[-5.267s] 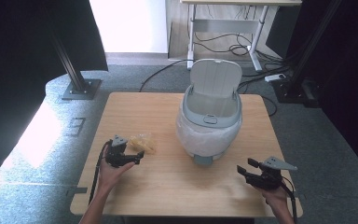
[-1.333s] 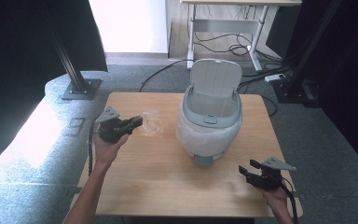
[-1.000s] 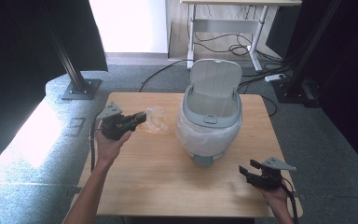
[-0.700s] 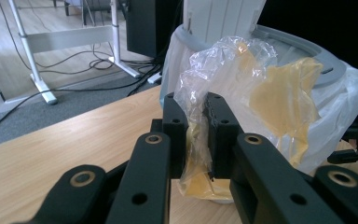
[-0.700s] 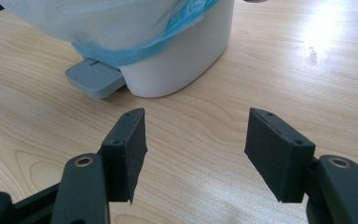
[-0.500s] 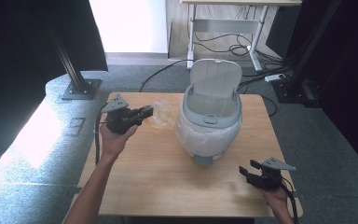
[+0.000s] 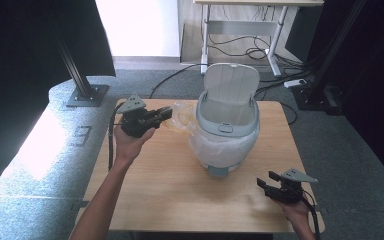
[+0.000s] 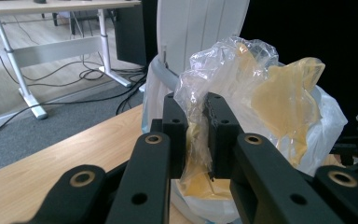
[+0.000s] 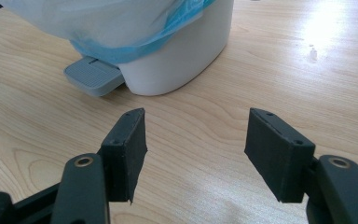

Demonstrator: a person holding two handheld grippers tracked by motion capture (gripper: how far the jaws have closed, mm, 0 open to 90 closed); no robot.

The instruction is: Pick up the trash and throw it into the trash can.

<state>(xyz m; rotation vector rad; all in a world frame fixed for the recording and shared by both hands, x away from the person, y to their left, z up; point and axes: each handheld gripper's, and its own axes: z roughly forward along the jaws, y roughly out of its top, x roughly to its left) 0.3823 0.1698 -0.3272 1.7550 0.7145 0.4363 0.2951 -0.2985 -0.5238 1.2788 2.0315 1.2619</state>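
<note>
L gripper (image 7: 164,114) is up off the table (image 7: 170,190), held in the person's left hand (image 7: 130,142) at the table's far left part, nose aimed toward the bin (image 7: 227,131). In the left gripper view its jaws are pinched nearly together on a crumpled clear plastic bag (image 8: 242,93) w/ yellowish stuff inside; the film is squeezed flat between the two pads and the rest of the bag balloons out above and past the tips. From the high view the bag (image 7: 182,116) hangs in the air between the gripper's nose and the bin's left rim, just beside the rim; can't tell if it touches it. The bin is white-grey, lid (image 7: 231,87) standing upright and open at the back, a white liner (image 7: 220,150) folded over its edge, a grey pedal (image 7: 219,171) at the front. In the left gripper view the bin's liner (image 8: 326,121) sits right behind the held bag. Further right, R gripper (image 7: 265,181) sits low at the table's near right corner, in the right hand (image 7: 295,212), well apart from the bag and short of the bin. In the right gripper view its jaws stand roughly halfway apart w/ nothing between them, just bare wood, and they point at the pedal (image 9: 93,75) and the bin's base (image 9: 177,60), not touching either.
</note>
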